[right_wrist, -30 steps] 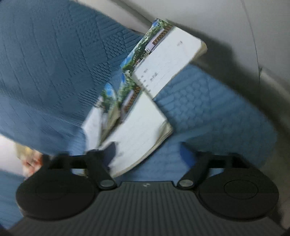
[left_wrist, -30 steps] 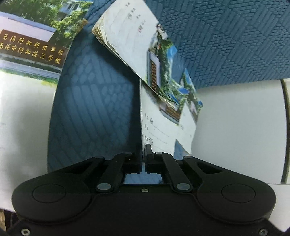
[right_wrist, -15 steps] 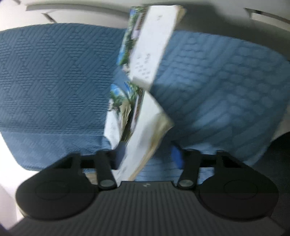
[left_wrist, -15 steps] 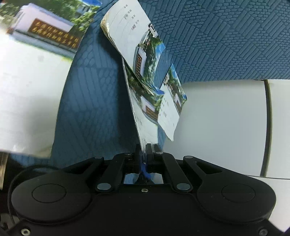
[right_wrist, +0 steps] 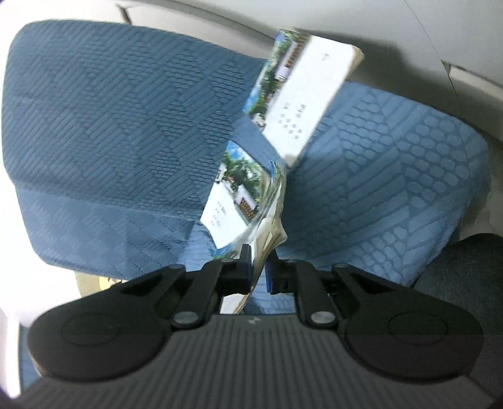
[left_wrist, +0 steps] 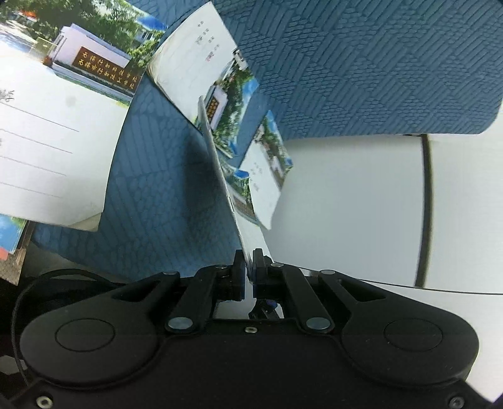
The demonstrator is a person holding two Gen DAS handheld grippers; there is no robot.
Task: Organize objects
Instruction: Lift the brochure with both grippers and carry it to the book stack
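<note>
Several thin booklets with a photo cover and white lined fronts lie on a blue textured cloth (left_wrist: 361,63). My left gripper (left_wrist: 248,259) is shut on one booklet (left_wrist: 220,176), which stands edge-on and runs up and away from the jaws. Two more booklets (left_wrist: 198,59) (left_wrist: 267,179) overlap behind it. In the right wrist view my right gripper (right_wrist: 259,264) is closing its jaws on a fanned bundle of booklets (right_wrist: 232,201), and the pads press on its lower edge. Another booklet (right_wrist: 308,94) sticks up beyond the bundle.
A large booklet (left_wrist: 47,126) fills the left of the left wrist view, overhanging the cloth. A white tabletop (left_wrist: 361,204) with a dark seam lies to the right. In the right wrist view the blue cloth (right_wrist: 110,126) covers most of the surface, with pale wall panels (right_wrist: 408,28) behind it.
The right jaws went from wide open to closed around the booklet bundle. The left gripper rose with its booklet, which now shows more edge-on.
</note>
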